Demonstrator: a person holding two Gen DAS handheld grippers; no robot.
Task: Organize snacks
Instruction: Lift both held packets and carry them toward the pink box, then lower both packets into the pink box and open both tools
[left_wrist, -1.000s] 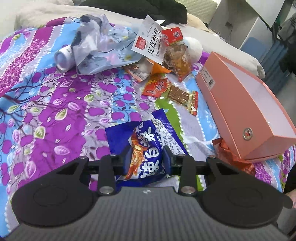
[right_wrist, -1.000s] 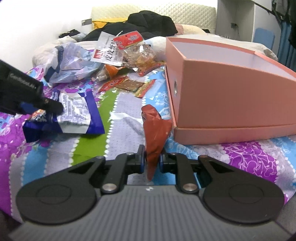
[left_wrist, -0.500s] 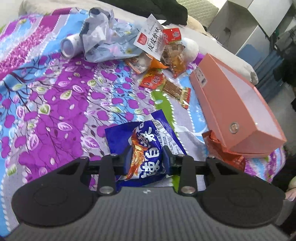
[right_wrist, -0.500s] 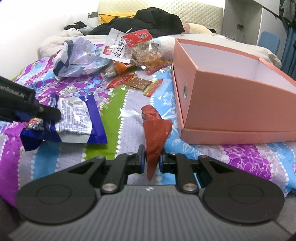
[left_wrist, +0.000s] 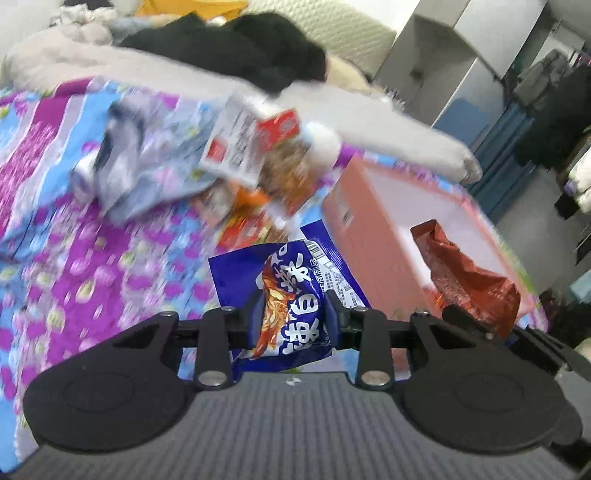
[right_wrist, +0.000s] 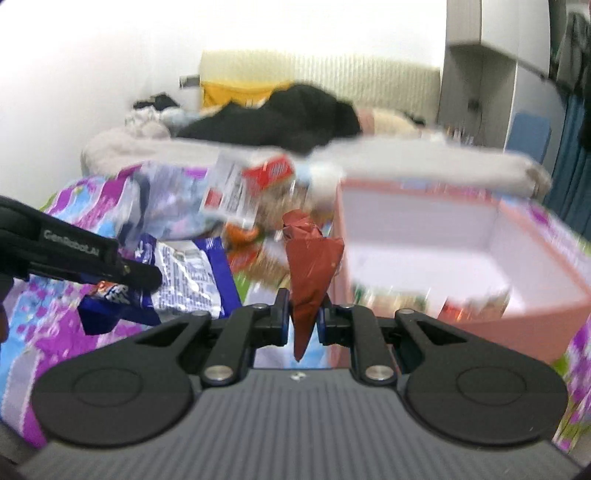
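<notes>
Left tongs (left_wrist: 293, 317): closed on the blue snack packet (left_wrist: 291, 295), its lower end pinched between the two pads, the rest standing up beyond the tips.

Right tongs (right_wrist: 303, 317): closed narrow on the red-brown packet (right_wrist: 312, 266), gripped near its pointed lower end, the crumpled top rising above the tips.

Left wrist view only: the printed front of the blue packet; the red-brown packet (left_wrist: 469, 280) seen from the side, to the right of the left tongs and in front of the pink box (left_wrist: 365, 236).

Right wrist view only: the silver back of the blue packet (right_wrist: 184, 273), left of the right tongs, with the left tongs (right_wrist: 147, 275) clamped on it; the white interior of the pink box (right_wrist: 424, 236), just right of and beyond the right tongs, with something lying at its floor, too blurred to name.

Change from a second ago: both packets, then resting on the floral bedspread (left_wrist: 74, 258), are now lifted off it; both grips unchanged; the red-brown packet now stands level with the box rim.

Farther out: a blurred pile of snack packets (left_wrist: 255, 155) on the bedspread beyond both tongs; a black garment (right_wrist: 280, 118) behind it.
</notes>
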